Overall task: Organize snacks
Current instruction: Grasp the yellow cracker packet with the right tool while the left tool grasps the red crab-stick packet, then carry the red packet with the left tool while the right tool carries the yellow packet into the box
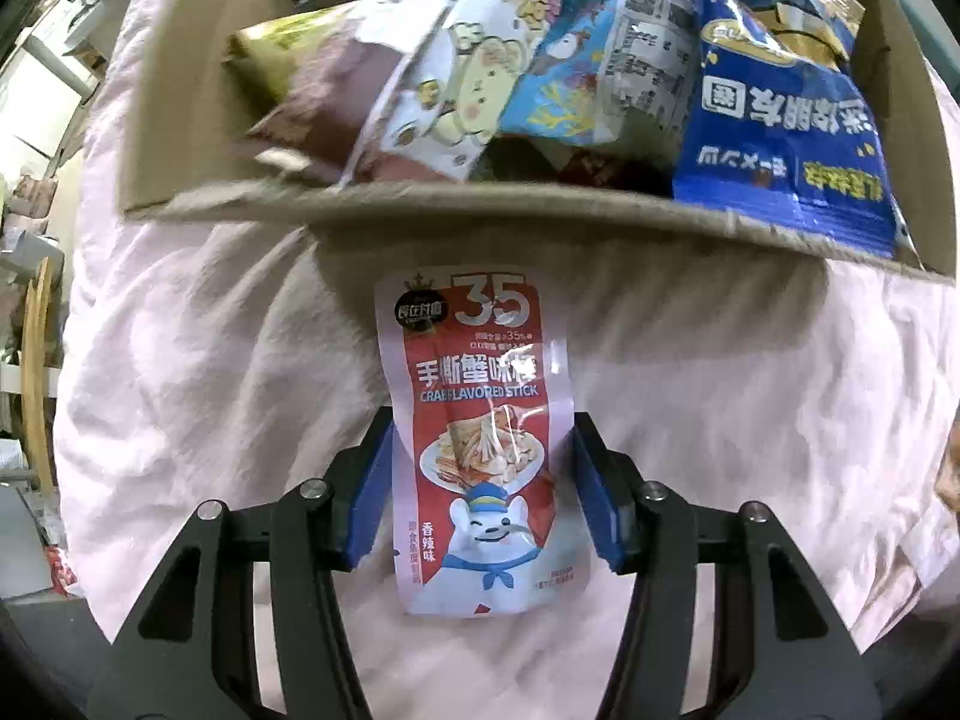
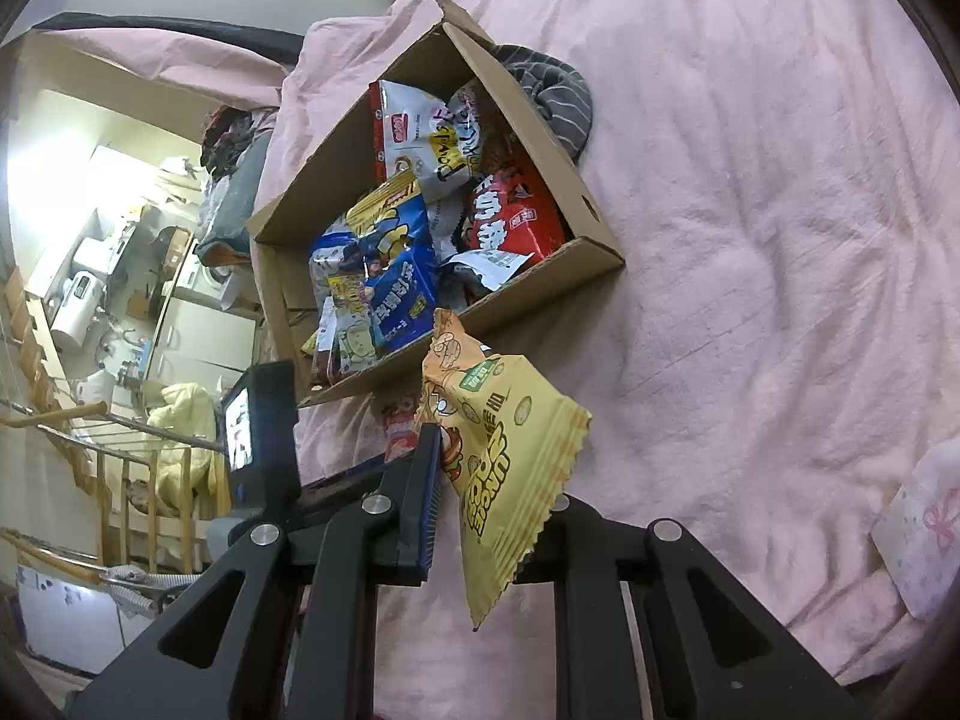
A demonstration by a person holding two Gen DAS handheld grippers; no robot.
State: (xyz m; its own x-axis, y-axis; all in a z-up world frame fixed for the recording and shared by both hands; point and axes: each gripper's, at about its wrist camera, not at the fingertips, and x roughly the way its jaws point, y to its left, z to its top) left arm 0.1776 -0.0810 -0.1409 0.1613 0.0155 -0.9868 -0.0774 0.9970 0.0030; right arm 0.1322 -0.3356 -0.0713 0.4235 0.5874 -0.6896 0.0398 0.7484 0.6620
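Left wrist view: your left gripper [image 1: 480, 480] brackets the red-and-white crab-stick packet [image 1: 480, 438], blue pads at its edges; whether they press is unclear. It lies flat on the pink bedsheet [image 1: 750, 420], just before the open cardboard box [image 1: 480, 210], long axis pointing boxward. Your right gripper [image 2: 480, 498] pinches a yellow crimped snack bag [image 2: 510, 468] near the box.

Crab-flavored stick packet [image 1: 480, 438]: red and white, flat on pink bedding, just outside open cardboard box [image 1: 540, 210]. Yellow snack bag [image 2: 504, 468]: crimped edges, tilted, lifted before the box. Box crowded with assorted packets, among them a blue bag [image 1: 780, 120].
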